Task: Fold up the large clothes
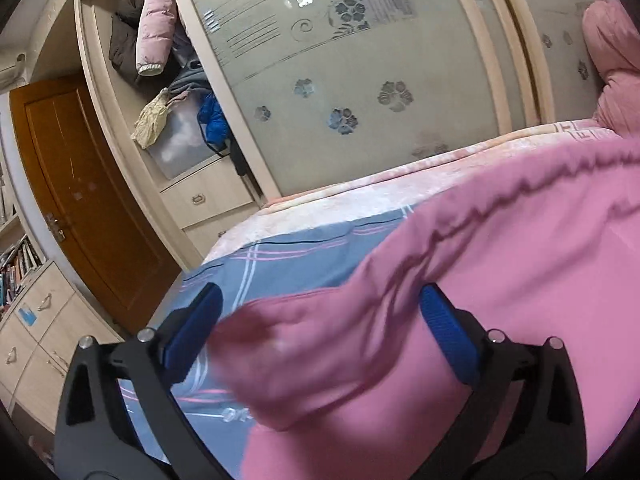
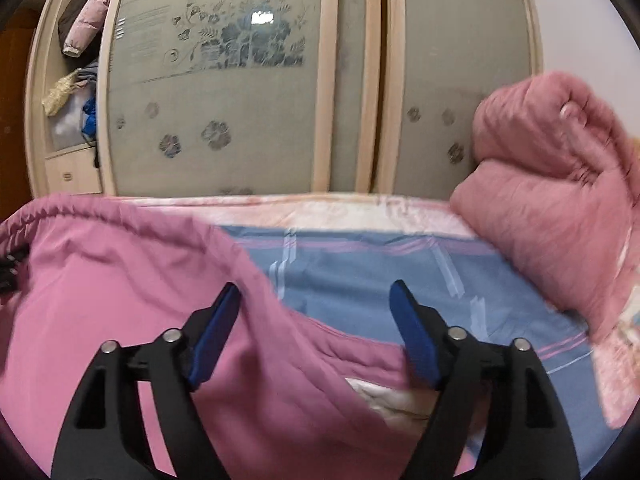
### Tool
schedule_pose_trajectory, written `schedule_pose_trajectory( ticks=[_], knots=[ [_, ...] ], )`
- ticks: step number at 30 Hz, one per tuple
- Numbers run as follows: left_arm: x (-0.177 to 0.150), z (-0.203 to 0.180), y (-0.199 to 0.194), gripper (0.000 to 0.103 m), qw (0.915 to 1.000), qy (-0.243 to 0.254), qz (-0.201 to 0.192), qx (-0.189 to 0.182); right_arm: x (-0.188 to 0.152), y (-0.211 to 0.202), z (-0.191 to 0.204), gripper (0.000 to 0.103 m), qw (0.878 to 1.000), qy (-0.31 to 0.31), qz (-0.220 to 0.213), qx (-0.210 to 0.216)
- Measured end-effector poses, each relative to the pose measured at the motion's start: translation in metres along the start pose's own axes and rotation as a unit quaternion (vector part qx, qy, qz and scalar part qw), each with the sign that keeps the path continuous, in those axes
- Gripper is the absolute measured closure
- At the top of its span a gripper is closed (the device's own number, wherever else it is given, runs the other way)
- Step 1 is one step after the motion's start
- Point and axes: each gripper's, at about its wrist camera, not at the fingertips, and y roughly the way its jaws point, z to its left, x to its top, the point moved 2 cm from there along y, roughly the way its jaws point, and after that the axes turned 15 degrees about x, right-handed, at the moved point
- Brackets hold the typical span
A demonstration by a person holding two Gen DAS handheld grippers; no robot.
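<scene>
1. On the bed point(image 2: 360, 280), over its blue striped sheet, lies the pink garment point(image 2: 120, 280), rumpled, covering the sheet's left part in the right wrist view.
2. The left tool point(image 1: 320, 308) is spread wide, a fold of the garment bulging between its blue pads point(image 1: 448, 336); nothing is pinched.
3. The right tool point(image 2: 316, 300) is likewise spread, straddling the garment's edge.
4. A folded pink quilt point(image 2: 560, 200) sits at the bed's right, before the wardrobe point(image 2: 240, 120).

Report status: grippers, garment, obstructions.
Left gripper open, right gripper open, both straddling fabric. Pink garment rumpled on blue sheet, unfolded. Pink quilt piled at bed's right end.
</scene>
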Motion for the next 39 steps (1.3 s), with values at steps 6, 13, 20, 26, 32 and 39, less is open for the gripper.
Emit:
schedule_pose_trajectory(
  ticks=[6, 13, 20, 26, 32, 39],
  knots=[
    [0.007, 0.043, -0.002, 0.003, 0.9976, -0.037, 0.001, 0.058, 0.017, -0.058, -0.042, 0.005, 0.984, 0.046, -0.129, -0.11],
    [-0.052, 0.086, -0.087, 0.002, 0.9961, -0.081, -0.009, -0.035, -0.039, -0.122, -0.033, 0.001, 0.992, 0.103, -0.064, 0.036],
    [-0.175, 0.117, -0.199, 0.002, 0.9731, -0.124, 0.083, -0.176, -0.133, -0.226, 0.022, 0.001, 0.99, 0.111, 0.054, 0.073],
    [-0.232, 0.141, -0.287, 0.002, 0.9634, -0.126, 0.143, -0.189, -0.179, -0.311, 0.067, 0.001, 0.986, 0.097, 0.131, 0.044],
    [-0.229, 0.185, -0.374, 0.002, 0.9711, -0.122, 0.099, -0.18, -0.164, -0.391, 0.103, 0.001, 0.994, 0.032, 0.1, 0.038],
    [-0.216, 0.231, -0.449, 0.002, 0.9743, -0.141, 0.057, -0.166, -0.131, -0.459, 0.124, 0.001, 0.997, 0.018, 0.042, 0.063]
  ],
)
